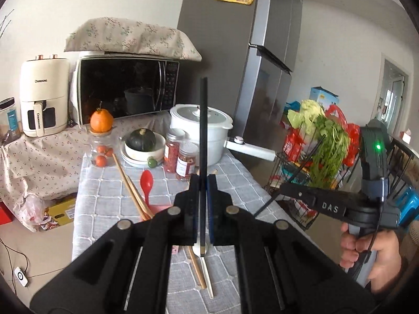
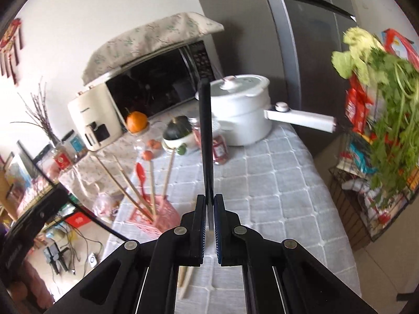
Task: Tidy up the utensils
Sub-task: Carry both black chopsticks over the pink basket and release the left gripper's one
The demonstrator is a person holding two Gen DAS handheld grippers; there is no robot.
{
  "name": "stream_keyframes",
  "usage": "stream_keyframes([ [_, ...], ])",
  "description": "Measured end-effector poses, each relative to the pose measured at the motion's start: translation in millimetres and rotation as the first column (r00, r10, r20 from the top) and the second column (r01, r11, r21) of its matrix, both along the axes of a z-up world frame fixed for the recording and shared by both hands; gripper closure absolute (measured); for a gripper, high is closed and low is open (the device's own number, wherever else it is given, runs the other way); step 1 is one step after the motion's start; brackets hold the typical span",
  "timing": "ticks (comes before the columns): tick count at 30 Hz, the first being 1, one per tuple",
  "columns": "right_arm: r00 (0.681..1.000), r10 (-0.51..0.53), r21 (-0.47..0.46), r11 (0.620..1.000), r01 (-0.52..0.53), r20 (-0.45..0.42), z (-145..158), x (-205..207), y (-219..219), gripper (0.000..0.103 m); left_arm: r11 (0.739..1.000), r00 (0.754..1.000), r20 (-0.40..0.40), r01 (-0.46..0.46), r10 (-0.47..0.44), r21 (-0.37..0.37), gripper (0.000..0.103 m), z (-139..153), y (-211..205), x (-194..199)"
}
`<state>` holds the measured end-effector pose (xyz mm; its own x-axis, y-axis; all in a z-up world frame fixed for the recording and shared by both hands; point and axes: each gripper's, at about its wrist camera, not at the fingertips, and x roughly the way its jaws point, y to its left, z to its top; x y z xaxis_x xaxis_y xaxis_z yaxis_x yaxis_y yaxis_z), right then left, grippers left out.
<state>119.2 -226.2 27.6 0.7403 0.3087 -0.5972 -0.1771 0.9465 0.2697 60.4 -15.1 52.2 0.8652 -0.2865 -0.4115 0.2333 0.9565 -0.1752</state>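
The left gripper [image 1: 203,183] is clamped on a black chopstick [image 1: 203,130] at frame centre; the right gripper [image 2: 208,206] likewise pinches a dark chopstick [image 2: 205,130]. Lower left, a pink basket [image 2: 159,217] sits on the table [image 2: 275,183].

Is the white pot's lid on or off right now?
On. The lid sits flat over the white pot, its knob upright on top.

pot [image 1: 207,133] behind jars [image 1: 180,157] on table [image 1: 235,180] | basket [image 2: 159,217] holds chopsticks [image 2: 131,185], spoon [image 2: 141,175]

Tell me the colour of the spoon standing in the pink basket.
Red spoon; clearest in the left wrist view.
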Motion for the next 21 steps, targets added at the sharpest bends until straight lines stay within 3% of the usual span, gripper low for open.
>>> stream_keyframes([
  [6,0.996,0.082,-0.012,0.997,-0.082,0.019,8,-5,35,0.097,0.997,0.996,0.05,-0.077,0.078,-0.025,0.097,5,20,8],
  [14,0.991,0.128,0.003,0.992,-0.129,0.043,15,-13,57,0.097,0.986,0.985,0.035,-0.168,0.168,-0.005,0.097,-17,32,32],
  [21,0.987,0.142,0.023,0.989,-0.144,0.076,22,-13,70,0.097,0.982,0.982,0.018,-0.187,0.187,-0.007,0.097,-33,39,46],
])
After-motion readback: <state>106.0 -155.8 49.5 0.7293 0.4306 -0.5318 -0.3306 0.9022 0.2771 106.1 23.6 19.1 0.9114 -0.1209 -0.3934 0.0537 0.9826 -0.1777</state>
